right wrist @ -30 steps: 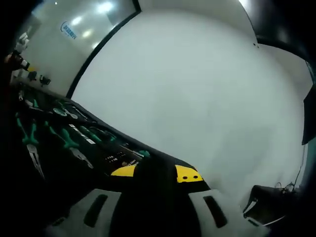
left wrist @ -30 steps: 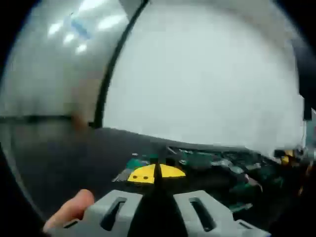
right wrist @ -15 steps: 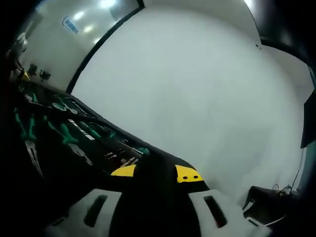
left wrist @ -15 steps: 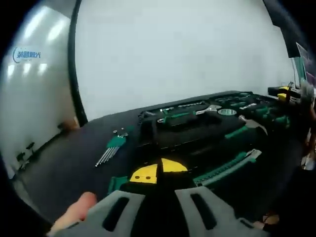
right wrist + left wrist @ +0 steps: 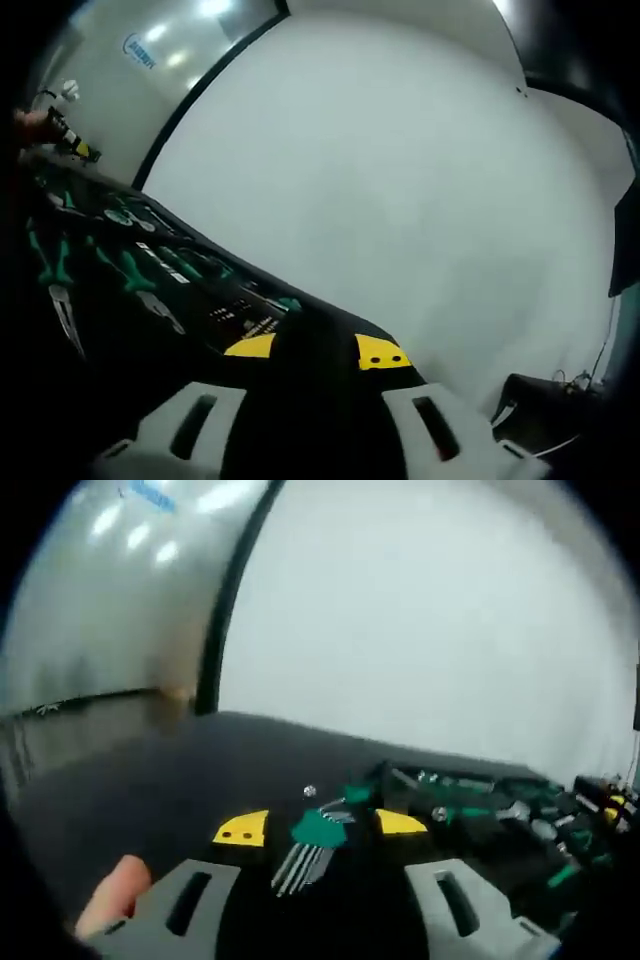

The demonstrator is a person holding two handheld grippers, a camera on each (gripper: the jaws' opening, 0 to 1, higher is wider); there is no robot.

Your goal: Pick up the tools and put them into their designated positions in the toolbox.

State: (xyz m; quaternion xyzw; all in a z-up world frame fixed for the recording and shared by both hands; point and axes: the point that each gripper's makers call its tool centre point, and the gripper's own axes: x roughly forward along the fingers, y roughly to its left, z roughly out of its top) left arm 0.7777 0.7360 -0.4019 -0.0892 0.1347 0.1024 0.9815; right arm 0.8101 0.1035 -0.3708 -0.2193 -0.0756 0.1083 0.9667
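**Green hex key set between open left jaws**

Green-handled hex key set point(image 5: 312, 842) lies on the black table point(image 5: 150, 770), between the spread jaws of the left gripper point(image 5: 320, 832), not gripped. Just beside it stands the toolbox point(image 5: 480, 815) with tools inside. The right gripper point(image 5: 312, 352) is dark; I cannot tell its state.

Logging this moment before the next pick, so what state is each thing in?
Left claw: open, jaws either side of the hex keys.
Hex key set: lying flat on the dark table, fanned out, ungrasped.
Toolbox: open, tools seated in it.
Right claw: jaw gap dark, state unclear.
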